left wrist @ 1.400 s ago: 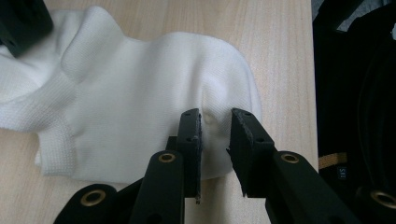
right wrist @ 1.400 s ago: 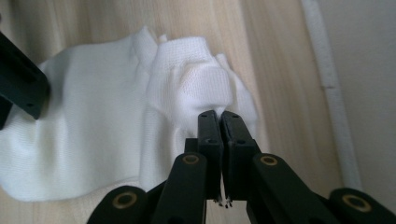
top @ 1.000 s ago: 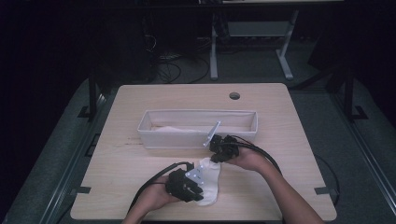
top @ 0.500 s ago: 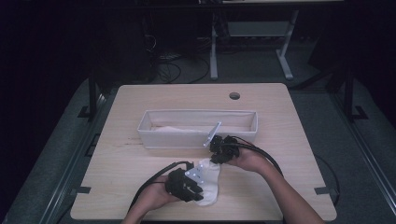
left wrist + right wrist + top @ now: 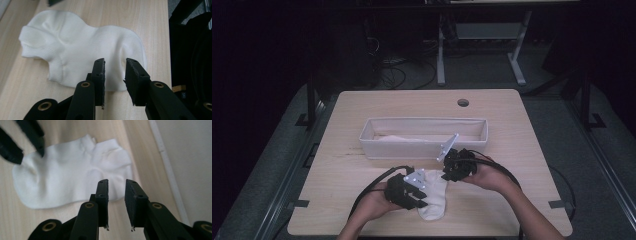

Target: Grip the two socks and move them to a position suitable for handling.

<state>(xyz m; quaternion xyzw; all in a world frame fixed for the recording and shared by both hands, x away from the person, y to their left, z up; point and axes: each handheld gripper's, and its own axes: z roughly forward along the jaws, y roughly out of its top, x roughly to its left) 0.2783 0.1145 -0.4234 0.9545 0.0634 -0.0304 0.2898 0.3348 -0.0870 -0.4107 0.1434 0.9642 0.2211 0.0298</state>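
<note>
- White sock (image 5: 432, 200) lies flat on the table (image 5: 522, 130), near my edge, in front of the long white bin (image 5: 377, 145). Nothing lifts it; it rests on the wood.
- Long axis runs roughly away from me toward the bin in the high view: one end close to the table's near edge, the other end up by my right hand.
- My left gripper (image 5: 414, 196) sits at the sock's left flank, touching or just over the cloth. In the left gripper view its jaws stand parted, just been opening, with a fold of sock edge (image 5: 117, 62) showing in the gap; the pads are not pressing on it as far as I can tell.
- My right gripper (image 5: 451, 172) is at the sock's far end, toward the bin. In the right gripper view its jaws have just been opening too, a bare gap between them, the sock (image 5: 75, 182) ahead of and left of the tips, not between them.
- Both let go, then. Left is the nearer one; right is a little off the cloth.
- My guess: any regrasp starts from the left, along the sock's side edge.
</note>
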